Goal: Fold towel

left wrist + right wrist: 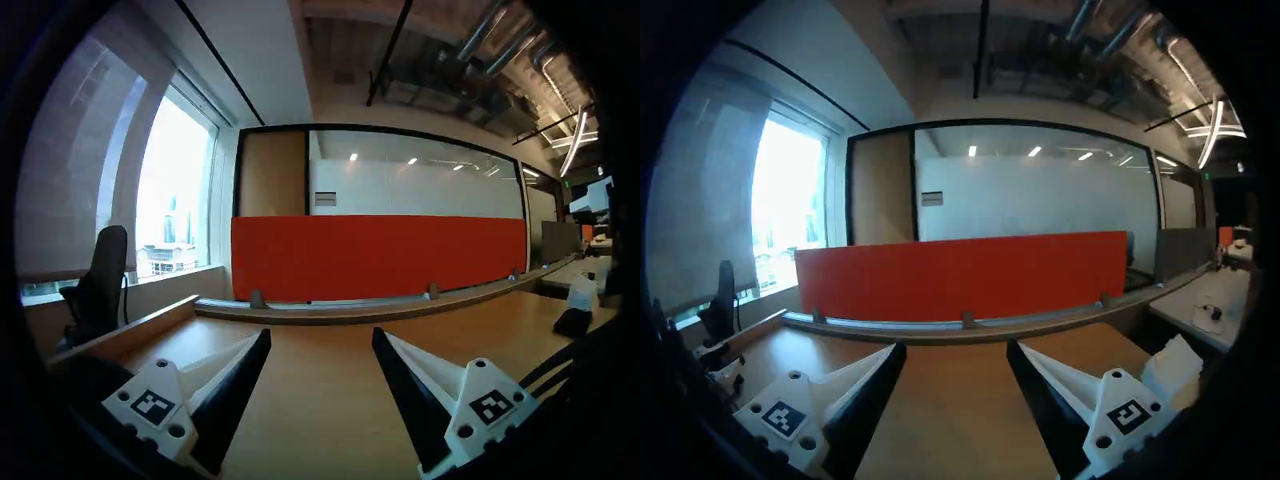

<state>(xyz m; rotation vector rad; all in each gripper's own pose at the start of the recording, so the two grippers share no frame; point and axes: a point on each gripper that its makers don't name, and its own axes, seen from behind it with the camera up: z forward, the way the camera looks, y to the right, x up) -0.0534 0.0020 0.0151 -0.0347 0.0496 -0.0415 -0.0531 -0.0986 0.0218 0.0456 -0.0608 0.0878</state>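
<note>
Left gripper view: the left gripper hangs low over a bare wooden desk. Its 2 fingers are spread wide apart and hold nothing; only wood grain shows between them. Beyond the desk's far edge stands an orange divider, with a glass wall above it. A bright window is at the left, and a black office chair sits below it beside the desk's left rim. At the far right, on the desk, is a small white-and-black shape, too small to make out.

Right gripper view: the right gripper is also level over the same kind of wooden surface, its 2 fingers likewise parted with nothing in the gap. A white, loosely folded cloth, seemingly the towel, lies on the desk's right end. It is just beside the outer side of the right-hand finger, and whether it touches that finger cannot be told. The orange divider runs across the middle. Exposed ceiling pipes show overhead.
</note>
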